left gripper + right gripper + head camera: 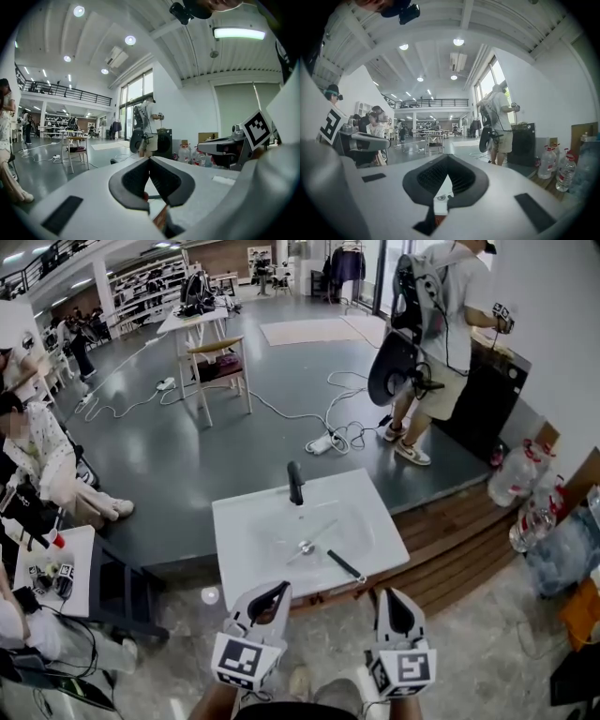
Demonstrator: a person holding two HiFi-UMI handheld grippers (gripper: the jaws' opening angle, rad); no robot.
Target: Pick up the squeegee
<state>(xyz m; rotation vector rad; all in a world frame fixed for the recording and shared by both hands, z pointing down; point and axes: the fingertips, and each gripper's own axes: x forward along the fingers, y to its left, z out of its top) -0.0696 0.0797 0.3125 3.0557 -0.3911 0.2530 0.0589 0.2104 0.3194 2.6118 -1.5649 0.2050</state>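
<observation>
The squeegee (345, 564) lies in the white sink basin (244, 559), its black handle pointing to the front right and its thin blade running near the drain. A black faucet (295, 484) stands at the basin's far rim. Both grippers hover side by side just in front of the basin's near edge, pointing at it and apart from the squeegee. My left gripper (278, 589) (150, 160) has its jaws together with nothing between them. My right gripper (392, 594) (448, 157) is shut and empty too.
A wooden platform (459, 540) runs to the right of the basin, with water bottles (514, 474) beyond it. A person with a backpack (441, 343) stands at the back right. A cable and power strip (328, 442) lie behind the basin. A small white table (56, 568) stands at the left.
</observation>
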